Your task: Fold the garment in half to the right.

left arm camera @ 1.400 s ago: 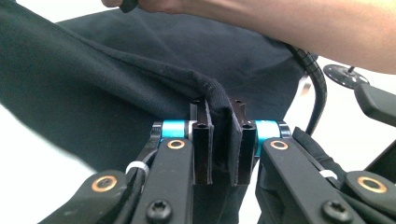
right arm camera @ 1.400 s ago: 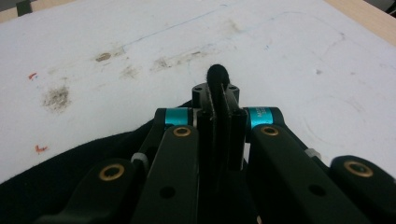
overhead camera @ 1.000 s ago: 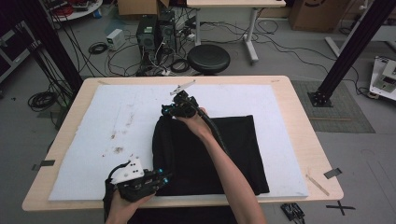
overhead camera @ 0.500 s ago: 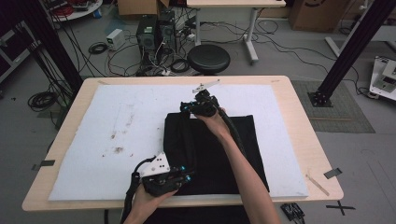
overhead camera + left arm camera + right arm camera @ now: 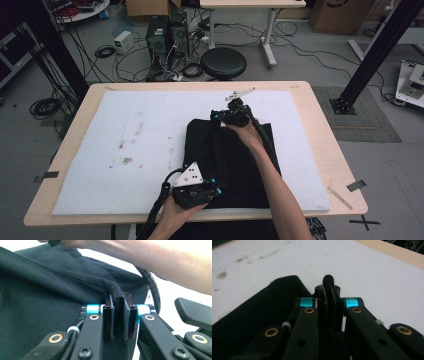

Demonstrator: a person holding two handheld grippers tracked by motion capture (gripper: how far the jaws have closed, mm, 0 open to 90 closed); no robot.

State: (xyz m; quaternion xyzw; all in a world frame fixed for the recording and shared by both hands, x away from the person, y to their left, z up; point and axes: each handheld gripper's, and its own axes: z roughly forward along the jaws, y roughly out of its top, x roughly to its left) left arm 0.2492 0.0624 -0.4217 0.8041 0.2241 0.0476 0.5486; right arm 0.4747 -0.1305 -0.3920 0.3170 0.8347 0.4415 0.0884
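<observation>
High view: a black cloth [image 5: 235, 165] lies on the white mat [image 5: 145, 140] of the counter [image 5: 320, 130], toward its 4 o'clock part. The left tool [image 5: 212, 190] pinches the cloth's near edge at 6 o'clock; the right tool [image 5: 216, 118] pinches its far edge at 12 o'clock.

Left gripper view: the tool [image 5: 119, 315] clamps a folded hem.

Right gripper view: the tool [image 5: 329, 296] grips a fold poking up at 12 o'clock.
</observation>
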